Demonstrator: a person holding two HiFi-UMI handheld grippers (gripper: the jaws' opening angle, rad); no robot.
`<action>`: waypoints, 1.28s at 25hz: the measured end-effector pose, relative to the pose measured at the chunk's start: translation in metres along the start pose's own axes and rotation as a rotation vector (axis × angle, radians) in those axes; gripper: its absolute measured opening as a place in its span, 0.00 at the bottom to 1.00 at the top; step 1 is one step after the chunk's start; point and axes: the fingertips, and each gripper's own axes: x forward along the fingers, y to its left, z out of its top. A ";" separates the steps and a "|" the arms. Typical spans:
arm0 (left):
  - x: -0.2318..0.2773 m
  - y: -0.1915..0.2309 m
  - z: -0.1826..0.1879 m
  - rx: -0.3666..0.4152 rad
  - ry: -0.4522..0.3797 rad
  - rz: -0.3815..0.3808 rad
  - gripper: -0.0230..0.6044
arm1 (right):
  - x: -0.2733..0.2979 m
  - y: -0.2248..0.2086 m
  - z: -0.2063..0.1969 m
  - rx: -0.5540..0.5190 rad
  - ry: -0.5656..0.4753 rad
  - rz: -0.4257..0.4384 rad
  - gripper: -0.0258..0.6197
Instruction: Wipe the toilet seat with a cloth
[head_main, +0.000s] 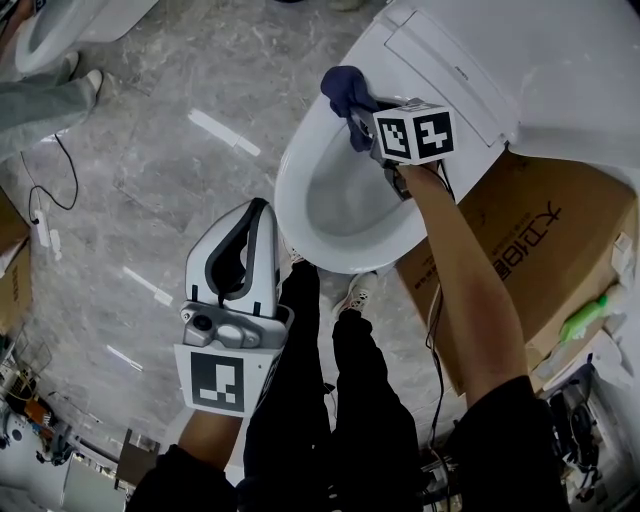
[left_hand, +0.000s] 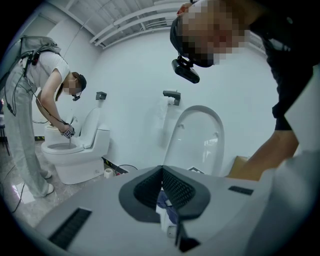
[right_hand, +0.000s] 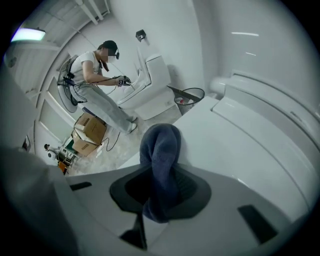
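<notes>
Right gripper (head_main: 356, 115) is clenched on the cloth (head_main: 345, 88), holding it against the seat (head_main: 292, 190) at its back rim, placed to wipe. Left gripper (head_main: 256, 215) is closed on nothing, parked clear over the floor.

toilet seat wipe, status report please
Right tongs shut on blue cloth, at rear of toilet seat. Left tongs shut, empty, off to the side. Nothing blocking the seat.

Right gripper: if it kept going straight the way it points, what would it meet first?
Probably the toilet rim: the cloth clamped in the right gripper leads onto that white surface, though depth is unclear.
</notes>
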 end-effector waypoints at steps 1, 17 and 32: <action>0.000 0.000 -0.001 -0.001 0.000 0.000 0.05 | -0.001 -0.003 0.001 0.015 -0.004 -0.003 0.15; 0.012 -0.006 0.000 0.008 0.007 -0.030 0.05 | -0.031 -0.063 0.015 0.320 -0.213 -0.140 0.15; 0.017 -0.022 0.002 0.016 0.003 -0.049 0.05 | -0.069 -0.108 -0.014 0.389 -0.302 -0.329 0.15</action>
